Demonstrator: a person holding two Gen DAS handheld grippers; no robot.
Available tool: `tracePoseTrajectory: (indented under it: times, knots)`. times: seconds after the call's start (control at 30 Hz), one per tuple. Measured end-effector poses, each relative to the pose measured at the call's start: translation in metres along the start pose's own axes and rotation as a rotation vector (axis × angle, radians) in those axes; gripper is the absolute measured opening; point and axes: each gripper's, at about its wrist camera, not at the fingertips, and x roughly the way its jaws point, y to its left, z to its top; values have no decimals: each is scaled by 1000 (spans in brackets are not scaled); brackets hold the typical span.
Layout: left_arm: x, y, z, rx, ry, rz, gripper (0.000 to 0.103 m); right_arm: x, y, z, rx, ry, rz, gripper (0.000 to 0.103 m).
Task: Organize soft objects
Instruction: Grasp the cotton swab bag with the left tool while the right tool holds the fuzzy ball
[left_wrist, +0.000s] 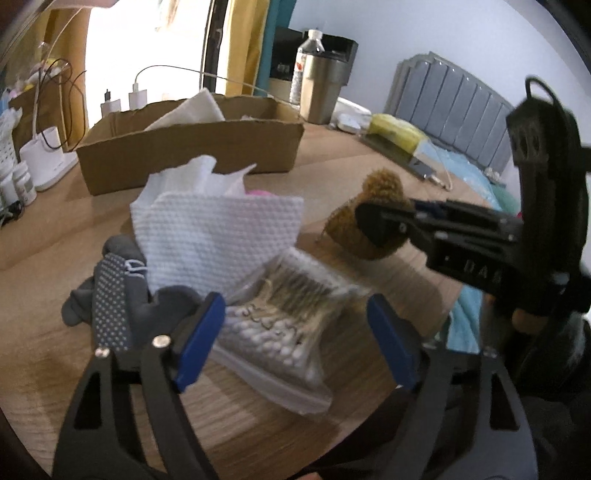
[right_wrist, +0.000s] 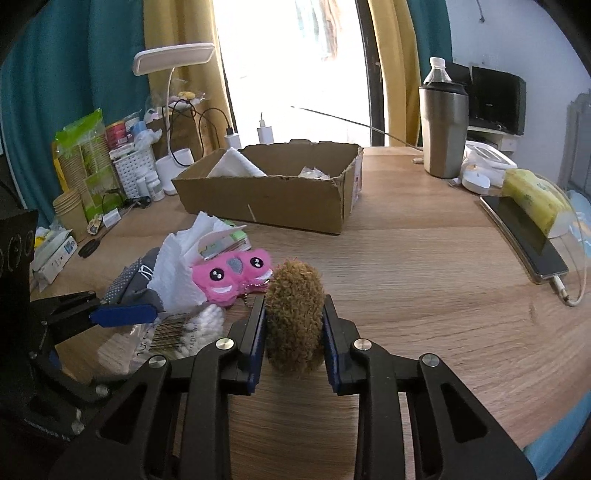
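At the far left of the worktop (right_wrist: 424, 266), clutter of paper cups, packets and small bottles runs off frame; labels unreadable. Next right, the grey dotted glove (left_wrist: 110, 295) lies on the worktop, partly under the white paper towel (left_wrist: 218, 236). Left gripper (left_wrist: 295, 332): fingers (left_wrist: 197, 339) wide apart, nothing pinched. The clear bag of cotton swabs (left_wrist: 280, 325) sits between them, untouched as far as I can tell; its near corner is blurred. In the right wrist view only one blue finger of that gripper shows, the rest cut off by the frame edge. Pink plush (right_wrist: 236, 275) is mostly hidden behind the towel in the left view, just a pink sliver; in the right view it's plain, touching the towel. Cardboard box (right_wrist: 273, 192) behind the pile, open; white folded cloth inside, other contents hard to make out. Right gripper (right_wrist: 293, 328): fingers clamped on the brown fuzzy plush (right_wrist: 293, 314), pads pressed on both sides; its underside is hidden, can't tell whether it rests on the worktop. Far right: steel tumbler (right_wrist: 443, 129), phone with a yellow pack on it.
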Motion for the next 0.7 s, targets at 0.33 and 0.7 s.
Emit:
tracePoseTrajectory:
  times: [0.33,0.7]
  knots:
    - [12,3,-4,2,44,71,85,-3,5,5,-21,-4,1,29]
    - [3,2,-8,7,14,7,59,-8,17,12,-51,-14,3,29]
